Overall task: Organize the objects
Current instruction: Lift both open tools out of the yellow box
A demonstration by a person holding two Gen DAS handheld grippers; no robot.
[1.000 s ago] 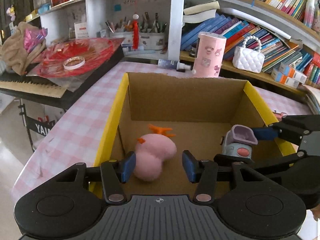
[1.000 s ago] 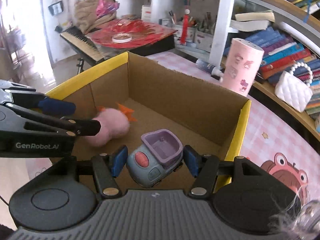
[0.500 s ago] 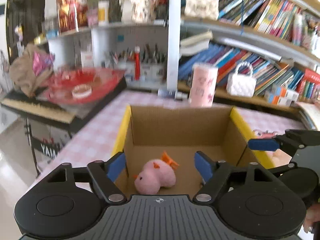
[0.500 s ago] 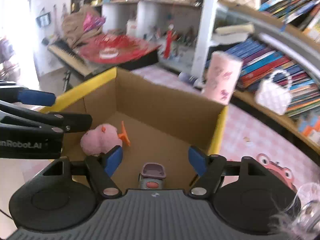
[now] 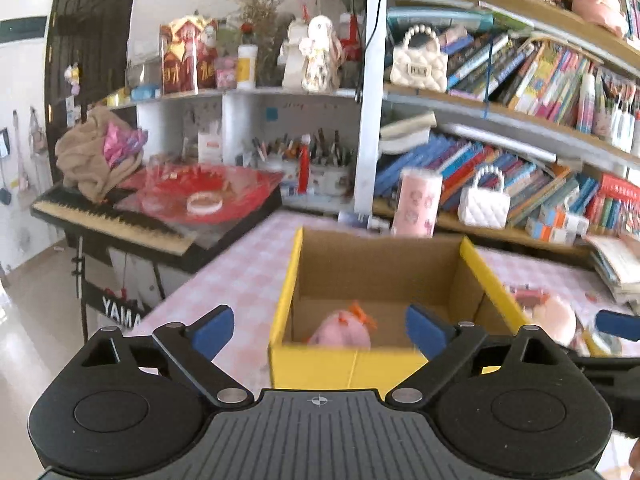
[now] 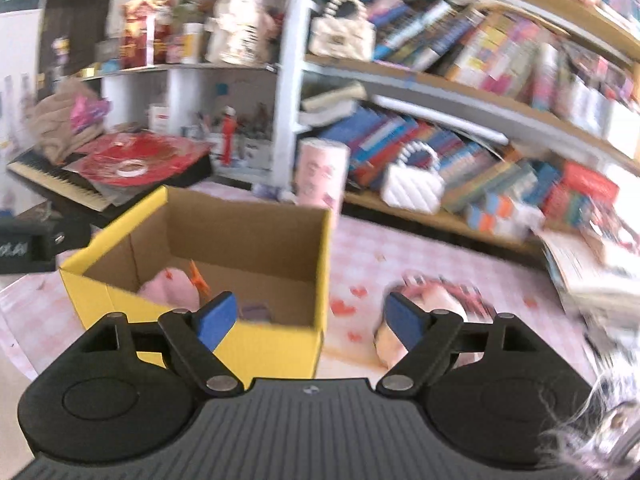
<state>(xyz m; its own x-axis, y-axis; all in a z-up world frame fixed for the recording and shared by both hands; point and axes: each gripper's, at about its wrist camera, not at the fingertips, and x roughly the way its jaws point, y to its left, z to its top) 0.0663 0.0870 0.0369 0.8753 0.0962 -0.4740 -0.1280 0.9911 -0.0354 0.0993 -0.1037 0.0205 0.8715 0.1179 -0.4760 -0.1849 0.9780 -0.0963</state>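
Note:
A yellow cardboard box (image 5: 352, 362) (image 6: 276, 344) stands open on the pink checked table. Inside lies a pink plush chick (image 5: 340, 334) (image 6: 170, 290) with orange feet. A purple and blue toy car (image 6: 254, 312) lies in the box too, mostly hidden by the wall. My left gripper (image 5: 320, 326) is open and empty, held back above the box's near wall. My right gripper (image 6: 308, 316) is open and empty, above the box's right corner. A pink and white plush toy (image 6: 428, 308) (image 5: 554, 316) lies on the table right of the box.
A pink cylinder (image 5: 416, 202) and a white quilted handbag (image 5: 484, 200) stand behind the box by the bookshelf. A keyboard (image 5: 112, 224) under a red plastic sheet (image 5: 200, 192) stands at the left. Books are stacked at the right edge (image 6: 592, 264).
Both grippers have let go, opened wide and pulled back up out of the box. The chick and the toy car stay inside. The right view has swung to the right.

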